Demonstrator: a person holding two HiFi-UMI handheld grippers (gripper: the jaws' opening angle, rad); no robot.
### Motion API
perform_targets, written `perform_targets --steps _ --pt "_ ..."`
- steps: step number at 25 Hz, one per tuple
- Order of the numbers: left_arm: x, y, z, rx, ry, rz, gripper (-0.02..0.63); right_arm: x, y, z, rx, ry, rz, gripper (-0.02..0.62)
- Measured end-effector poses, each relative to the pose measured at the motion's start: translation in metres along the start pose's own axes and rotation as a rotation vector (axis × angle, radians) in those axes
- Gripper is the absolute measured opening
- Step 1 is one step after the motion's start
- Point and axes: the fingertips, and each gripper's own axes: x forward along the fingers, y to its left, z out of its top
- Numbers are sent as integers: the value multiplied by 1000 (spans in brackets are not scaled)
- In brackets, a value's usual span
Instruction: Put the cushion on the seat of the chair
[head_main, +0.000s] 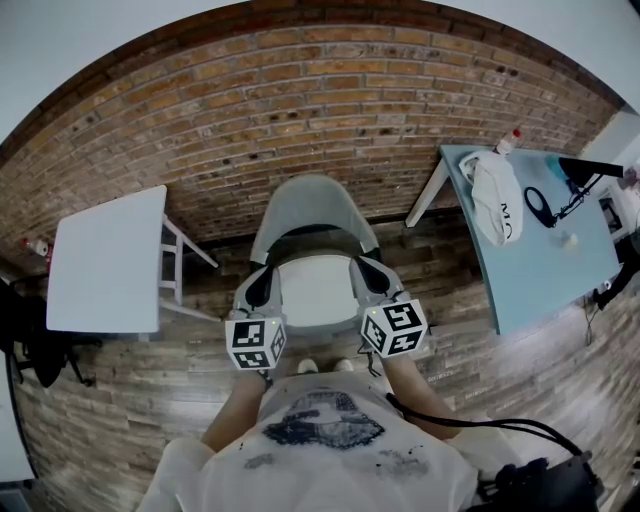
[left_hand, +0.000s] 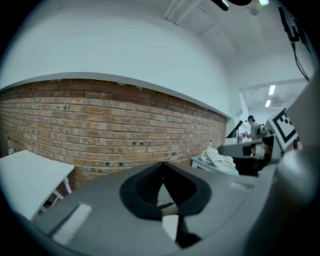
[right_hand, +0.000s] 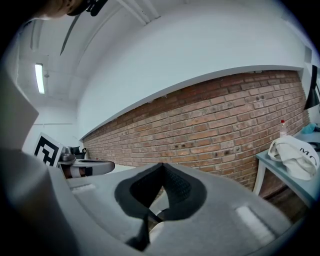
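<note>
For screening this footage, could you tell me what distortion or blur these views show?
Head view: strong fisheye, brick wall bowed into an arc, dark corners. Left gripper view: left gripper soft up close, wall sharper. Right gripper view: right gripper likewise blurred, ceiling light blown out.

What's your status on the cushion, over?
Left gripper, right gripper: jaws shut on cushion edges. Cushion over chair seat. Nothing blocking.

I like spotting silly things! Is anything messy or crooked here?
Not really. The cushion sits straight over the chair seat, with the left gripper and right gripper at its sides. The only messy thing is a white cloth lying crumpled on the blue table. Nothing looks spilled or broken.
</note>
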Motion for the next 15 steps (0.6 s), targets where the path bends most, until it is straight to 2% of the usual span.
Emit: perform_targets --steps 15 --pt "3 6 -2 -5 13 9 -9 7 3 -4 0 14 9 -3"
